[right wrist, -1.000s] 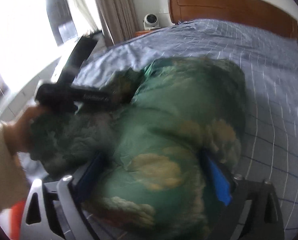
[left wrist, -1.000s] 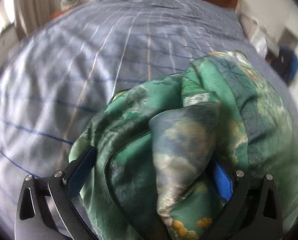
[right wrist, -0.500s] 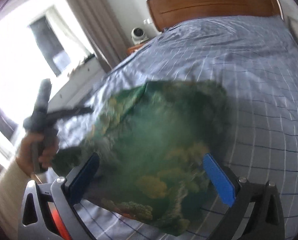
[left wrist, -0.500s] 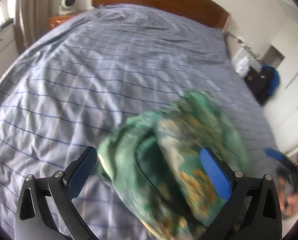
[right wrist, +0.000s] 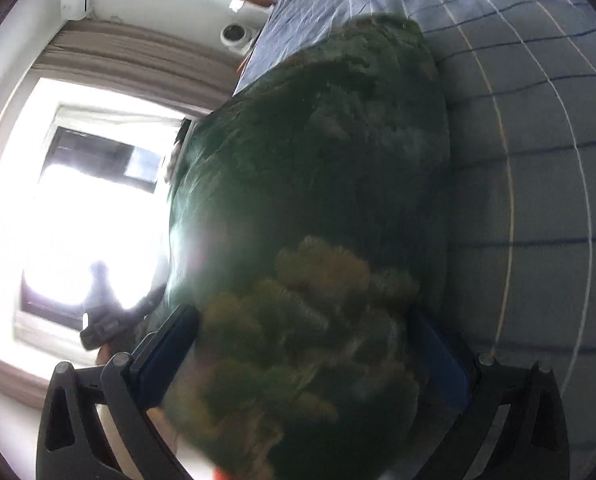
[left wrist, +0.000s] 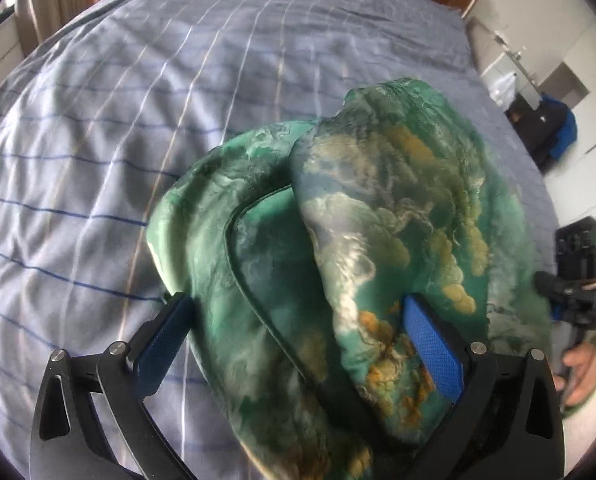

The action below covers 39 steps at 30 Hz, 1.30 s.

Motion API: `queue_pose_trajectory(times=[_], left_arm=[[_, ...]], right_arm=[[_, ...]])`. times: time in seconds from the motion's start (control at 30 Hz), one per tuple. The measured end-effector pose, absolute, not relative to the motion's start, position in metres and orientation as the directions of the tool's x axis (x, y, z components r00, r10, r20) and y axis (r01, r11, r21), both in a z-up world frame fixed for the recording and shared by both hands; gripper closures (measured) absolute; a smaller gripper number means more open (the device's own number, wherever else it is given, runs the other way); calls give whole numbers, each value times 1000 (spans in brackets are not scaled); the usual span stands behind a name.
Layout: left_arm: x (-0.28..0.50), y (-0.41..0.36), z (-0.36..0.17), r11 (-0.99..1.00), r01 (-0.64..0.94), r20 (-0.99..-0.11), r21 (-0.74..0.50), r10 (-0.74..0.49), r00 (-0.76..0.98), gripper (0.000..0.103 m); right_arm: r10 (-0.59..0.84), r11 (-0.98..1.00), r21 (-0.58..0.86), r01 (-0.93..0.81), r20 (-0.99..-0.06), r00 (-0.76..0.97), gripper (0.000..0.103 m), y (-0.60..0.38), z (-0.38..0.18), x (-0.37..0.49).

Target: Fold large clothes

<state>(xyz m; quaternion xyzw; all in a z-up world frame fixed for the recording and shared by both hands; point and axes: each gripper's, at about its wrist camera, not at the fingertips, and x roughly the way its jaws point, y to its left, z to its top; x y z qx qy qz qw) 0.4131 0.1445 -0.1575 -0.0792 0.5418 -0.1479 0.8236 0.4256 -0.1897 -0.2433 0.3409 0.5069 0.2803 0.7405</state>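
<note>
The green garment (right wrist: 310,220) is motion-blurred in the right wrist view and hides most of the right tool's (right wrist: 306,356) fingers; its lower edge is cropped.
</note>
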Motion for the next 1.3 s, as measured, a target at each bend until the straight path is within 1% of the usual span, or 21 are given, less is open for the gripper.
queue_pose_trajectory(times=[0.1,0.17,0.23,0.33,0.4,0.5,0.53,0.57,0.67,0.7,0.73,0.77,0.8,0.83,0.9,0.93,1.07,1.13,1.3], left_arm=[[417,154,-175,928,134,-853,-348,-373,365,0],[416,157,-173,922,129,-850,-364,-386,360,0],[411,158,-165,924,141,-851,-354,-381,361,0],[412,152,-171,926,169,-869,-338,-376,321,0],[421,149,-183,928,146,-883,-342,-370,288,0],[431,150,-200,919,103,-882,-380,-394,259,0],[433,152,-205,912,86,-877,-400,-408,254,0],[434,153,-207,907,74,-870,-415,-420,258,0],[436,155,-210,894,70,-865,-443,-446,232,0],[436,155,-208,890,72,-863,-451,-455,221,3],[436,156,-205,880,78,-854,-468,-473,215,17],[433,159,-200,864,80,-836,-497,-502,220,23],[430,163,-194,850,78,-820,-522,-524,231,33],[428,166,-190,841,76,-810,-535,-537,238,40],[420,170,-182,828,80,-794,-554,-555,249,46],[416,172,-176,821,92,-781,-564,-566,264,48],[404,185,-164,780,96,-731,-618,-615,295,52],[397,186,-157,772,107,-717,-626,-624,311,54],[387,180,-116,751,157,-677,-641,-650,344,58]], right_arm=[[762,609,790,-62,-562,321,0,-184,-248,433],[739,652,754,-80,-609,288,0,-182,-245,437],[709,692,717,-86,-653,264,0,-181,-233,437],[681,725,680,-112,-683,263,0,-184,-224,428],[699,705,705,-82,-669,254,0,-184,-236,429],[770,598,800,48,-591,242,0,-178,-274,438],[802,541,834,108,-550,232,0,-175,-292,441],[813,518,847,123,-532,238,0,-173,-297,442],[813,531,841,105,-541,217,0,-164,-291,449],[819,533,842,86,-539,198,0,-163,-288,451],[825,533,844,61,-534,187,0,-161,-285,452],[828,534,845,33,-530,182,1,-160,-281,451],[830,537,844,0,-528,181,4,-159,-275,449],[829,543,839,-40,-528,187,7,-158,-266,445],[826,552,827,-107,-526,201,11,-155,-250,437],[823,560,817,-139,-529,208,12,-153,-242,433],[821,568,784,-250,-520,236,15,-143,-208,419],[820,572,765,-298,-516,248,16,-136,-189,411],[836,549,751,-367,-481,265,16,-137,-150,394]])
